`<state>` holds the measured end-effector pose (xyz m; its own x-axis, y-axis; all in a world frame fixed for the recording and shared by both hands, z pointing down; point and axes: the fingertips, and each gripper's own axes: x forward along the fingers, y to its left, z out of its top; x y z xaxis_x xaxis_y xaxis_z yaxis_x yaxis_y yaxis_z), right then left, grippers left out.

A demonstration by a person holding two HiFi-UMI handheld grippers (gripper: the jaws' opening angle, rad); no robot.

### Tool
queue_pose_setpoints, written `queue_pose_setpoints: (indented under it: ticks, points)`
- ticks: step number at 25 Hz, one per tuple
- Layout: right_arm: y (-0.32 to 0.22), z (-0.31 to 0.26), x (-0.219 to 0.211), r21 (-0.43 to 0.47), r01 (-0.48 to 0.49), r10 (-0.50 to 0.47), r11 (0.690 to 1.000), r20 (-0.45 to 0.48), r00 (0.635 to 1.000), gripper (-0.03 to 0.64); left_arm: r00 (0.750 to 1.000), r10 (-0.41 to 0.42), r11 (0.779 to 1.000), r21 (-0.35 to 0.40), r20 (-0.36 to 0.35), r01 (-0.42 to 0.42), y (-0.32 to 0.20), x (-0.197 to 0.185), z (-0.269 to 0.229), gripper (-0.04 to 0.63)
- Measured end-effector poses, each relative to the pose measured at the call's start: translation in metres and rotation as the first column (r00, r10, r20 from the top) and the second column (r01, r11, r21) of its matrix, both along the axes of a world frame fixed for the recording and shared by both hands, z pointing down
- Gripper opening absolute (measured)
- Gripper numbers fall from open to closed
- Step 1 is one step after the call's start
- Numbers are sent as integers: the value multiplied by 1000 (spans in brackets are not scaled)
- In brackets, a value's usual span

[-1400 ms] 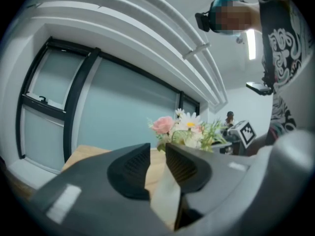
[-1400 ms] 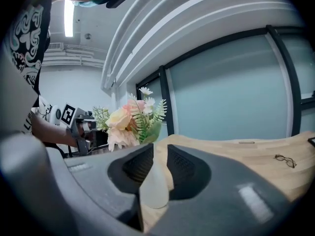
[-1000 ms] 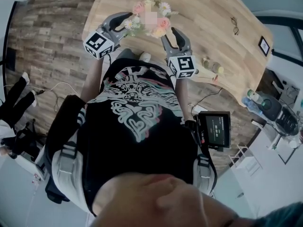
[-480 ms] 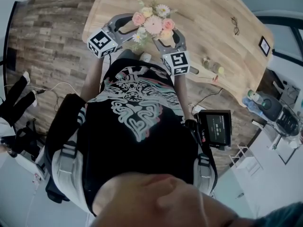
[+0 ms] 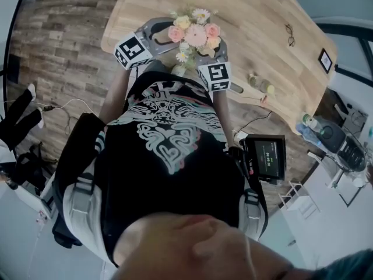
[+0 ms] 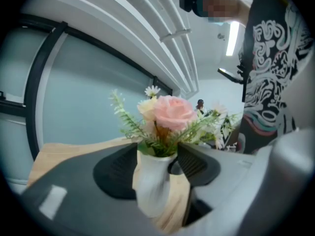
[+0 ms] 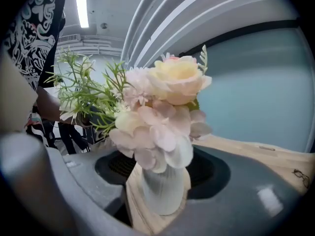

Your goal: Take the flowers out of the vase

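A white ribbed vase (image 6: 152, 188) holds a bunch of pink, cream and white flowers (image 5: 195, 31) with green sprigs, near the front edge of the wooden table (image 5: 256, 16). My left gripper (image 5: 162, 31) comes at it from the left. In the left gripper view its jaws (image 6: 155, 168) straddle the vase body and are opening, with a thin dark gap at the right pad. My right gripper (image 5: 214, 50) comes from the right. Its jaws (image 7: 162, 168) stand wide open on both sides of the vase (image 7: 165, 188), below the blooms (image 7: 162, 112).
Eyeglasses (image 5: 289, 31) and a small dark frame (image 5: 324, 58) lie further right on the table. Small bottles (image 5: 261, 83) stand by the right front edge. A screen device (image 5: 265, 159) hangs at the person's hip. Wood-plank floor (image 5: 52, 45) lies left of the table.
Both grippers have closed in on the vase from either side, and now reach around it under the flowers. Their jaws stand wider than before.
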<state>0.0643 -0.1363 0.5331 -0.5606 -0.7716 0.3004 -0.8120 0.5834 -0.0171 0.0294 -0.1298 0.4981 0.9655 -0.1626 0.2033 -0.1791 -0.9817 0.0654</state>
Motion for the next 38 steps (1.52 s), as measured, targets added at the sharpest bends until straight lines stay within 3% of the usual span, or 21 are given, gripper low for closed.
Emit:
queue_pose_setpoints:
  ticks: [9, 19, 26, 30, 32, 35, 38]
  points:
    - [-5, 5, -7, 1, -17, 17, 1000, 4, 1000, 307, 1000, 20, 1000, -12, -11, -20, 0, 0, -6, 244]
    - [-4, 18, -19, -5, 25, -25, 1000, -66, 997, 298, 999, 49, 998, -29, 6, -48, 7, 4, -5, 281]
    - [-6, 4, -23, 9, 23, -22, 1000, -41, 999, 295, 995, 89, 996, 15, 34, -90, 13, 13, -6, 279]
    - [-6, 4, -17, 16, 11, -11, 1000, -38, 999, 295, 996, 84, 996, 27, 11, -84, 14, 24, -8, 279]
    - [-6, 4, -15, 14, 11, -10, 1000, -43, 999, 295, 996, 88, 995, 40, -9, -87, 17, 26, -10, 244]
    - [-7, 5, -16, 10, 12, -11, 1000, -45, 999, 295, 994, 102, 994, 46, -34, -101, 25, 30, -12, 104]
    - [-7, 4, -16, 8, 10, -9, 1000, -40, 999, 295, 995, 88, 995, 48, -43, -86, 26, 32, -10, 66]
